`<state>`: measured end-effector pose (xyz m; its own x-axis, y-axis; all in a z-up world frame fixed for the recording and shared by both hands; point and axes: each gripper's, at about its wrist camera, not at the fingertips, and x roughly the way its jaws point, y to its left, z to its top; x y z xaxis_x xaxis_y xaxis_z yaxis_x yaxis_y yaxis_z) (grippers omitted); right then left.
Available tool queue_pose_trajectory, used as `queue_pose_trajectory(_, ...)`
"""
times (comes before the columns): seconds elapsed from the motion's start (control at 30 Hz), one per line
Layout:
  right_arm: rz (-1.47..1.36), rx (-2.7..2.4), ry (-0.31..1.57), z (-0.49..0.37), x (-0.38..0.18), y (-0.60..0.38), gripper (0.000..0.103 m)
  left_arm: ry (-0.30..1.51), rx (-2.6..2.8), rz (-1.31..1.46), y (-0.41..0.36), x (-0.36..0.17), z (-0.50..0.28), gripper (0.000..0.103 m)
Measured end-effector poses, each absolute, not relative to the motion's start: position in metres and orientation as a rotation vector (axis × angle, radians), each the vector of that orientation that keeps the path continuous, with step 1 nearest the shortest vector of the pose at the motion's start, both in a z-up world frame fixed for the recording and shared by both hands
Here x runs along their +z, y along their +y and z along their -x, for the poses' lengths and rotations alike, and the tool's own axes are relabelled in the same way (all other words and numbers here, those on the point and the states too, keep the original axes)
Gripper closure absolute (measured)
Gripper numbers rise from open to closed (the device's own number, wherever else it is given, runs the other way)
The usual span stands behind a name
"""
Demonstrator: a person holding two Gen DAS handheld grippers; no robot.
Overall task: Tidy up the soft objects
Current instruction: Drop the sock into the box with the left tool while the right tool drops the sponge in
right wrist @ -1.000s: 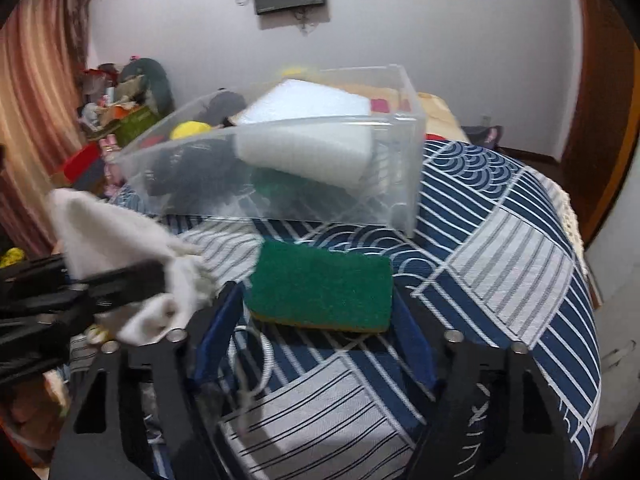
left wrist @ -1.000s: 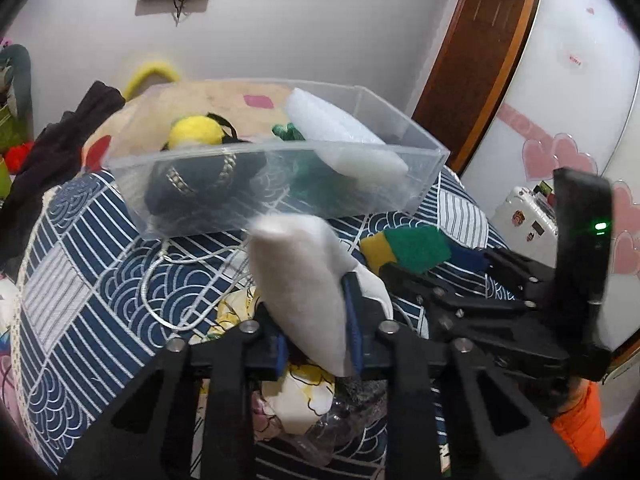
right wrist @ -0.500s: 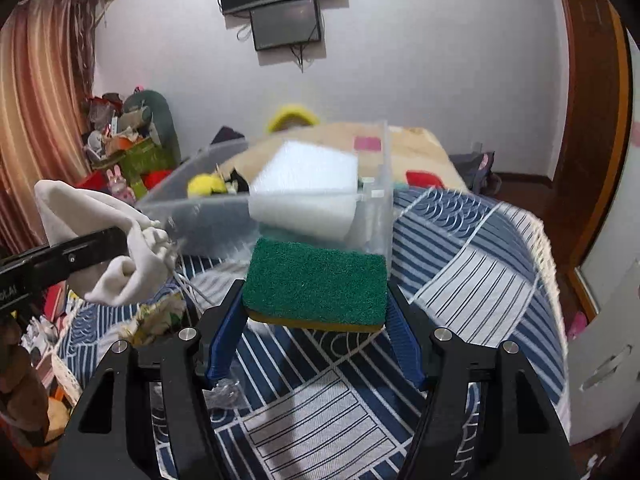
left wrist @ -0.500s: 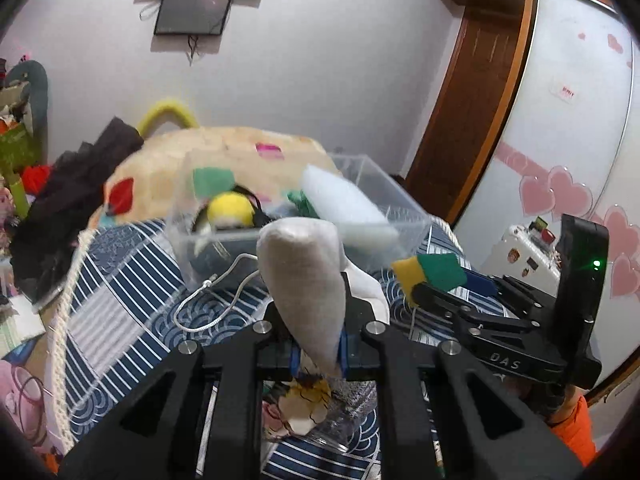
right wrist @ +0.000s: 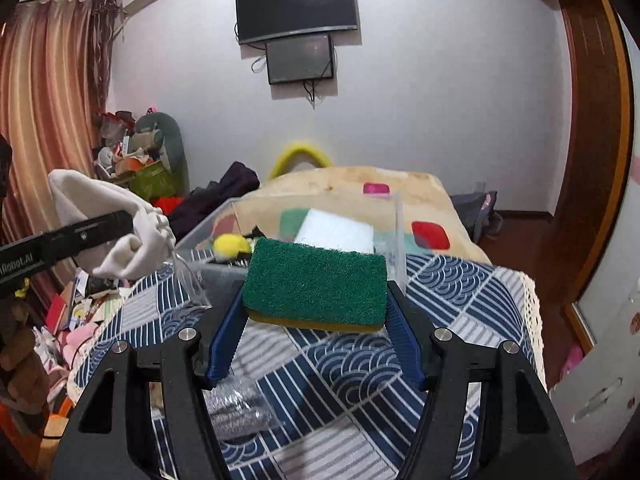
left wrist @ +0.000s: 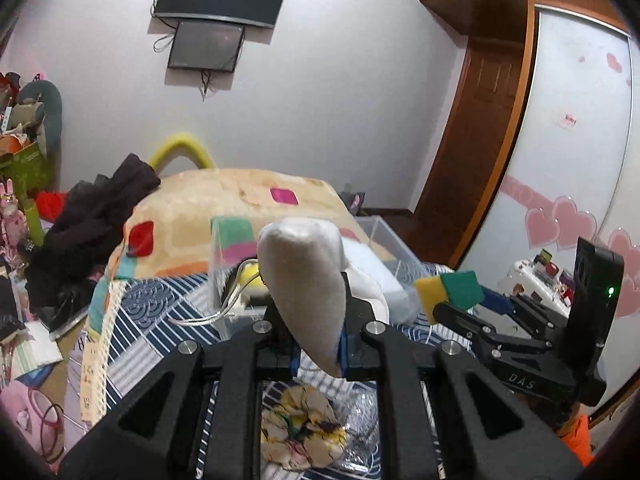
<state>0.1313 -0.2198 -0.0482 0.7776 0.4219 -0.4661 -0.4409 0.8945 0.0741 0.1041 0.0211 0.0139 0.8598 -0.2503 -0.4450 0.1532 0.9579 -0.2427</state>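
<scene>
Both grippers: we're lifting loads higher than a second ago.
left gripper (left wrist: 316, 344): pinching white sock (left wrist: 308, 292) between fingers.
right gripper (right wrist: 314, 312): clamping green sponge (right wrist: 316, 284); clear bin (right wrist: 224, 228) ahead of fingertips, drop-off coming.

White sock (left wrist: 308, 292): soft knit cloth, matt, slightly fuzzy. Sponge (right wrist: 316, 284): coarse green scouring fibre on top, rough; yellow foam layer beneath, matt. Left gripper (left wrist: 316, 344) and right gripper (right wrist: 314, 332): matt black plastic bodies, bright metal screw heads; ribbed blue plastic pads (right wrist: 224, 340). Storage bin (right wrist: 394, 240): clear, glossy plastic. Foam block (right wrist: 336, 234) inside it: white, matt, fine-grained. Bed cover (right wrist: 452, 292): woven cloth, blue-and-white print, matt. Wardrobe frame (left wrist: 476, 152): brown wood, semi-gloss. Wall screen (right wrist: 296, 6): glossy black.
</scene>
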Motion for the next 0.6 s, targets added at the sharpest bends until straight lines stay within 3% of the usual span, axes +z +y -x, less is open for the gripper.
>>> queue_pose_trajectory(0.37, 0.029, 0.493, 0.441, -0.145, -0.035, -0.205, 0.04, 0.454, -0.16, 0.176, 0.03, 0.037, -0.128, 0.09)
queue_pose_trajectory(0.6, 0.015, 0.522, 0.463, -0.158, -0.04, -0.192, 0.04, 0.506, -0.139, 0.188, 0.029, 0.011, -0.162, 0.09)
